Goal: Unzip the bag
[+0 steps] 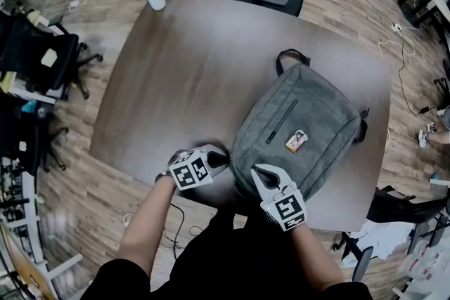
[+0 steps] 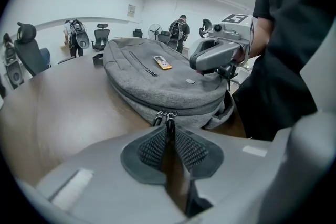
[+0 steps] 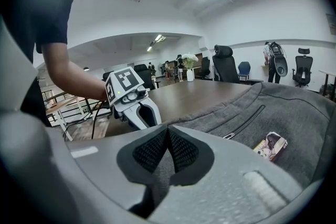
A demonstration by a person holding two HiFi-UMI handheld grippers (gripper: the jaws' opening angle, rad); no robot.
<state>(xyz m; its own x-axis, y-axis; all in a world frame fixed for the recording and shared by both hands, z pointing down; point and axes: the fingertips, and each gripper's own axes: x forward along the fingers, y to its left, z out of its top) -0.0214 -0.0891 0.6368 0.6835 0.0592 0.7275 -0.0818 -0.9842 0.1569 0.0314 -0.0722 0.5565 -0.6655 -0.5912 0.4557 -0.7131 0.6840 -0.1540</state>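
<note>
Gripping was sorted: left tongs (image 2: 169, 132) nipped shut on the zipper pull (image 2: 168, 121), right tongs (image 3: 167, 136) pinched the bag (image 1: 313, 116) fabric, so next I'd guess a steady drag along the zip.

Black short sleeves (image 1: 123, 276) — pale grey left tool (image 1: 223, 159) and right tool (image 1: 257, 169), black-and-white marker cubes (image 1: 191, 171) (image 1: 289, 210).

A grey fabric backpack (image 1: 309, 116) lies flat toward 4 o'clock on the dark table (image 1: 183, 67), its carry handle (image 1: 290, 55) pointing to 11 o'clock, its main zip closed, and the two zip pulls (image 2: 167, 115) together at its 8 o'clock corner.
</note>
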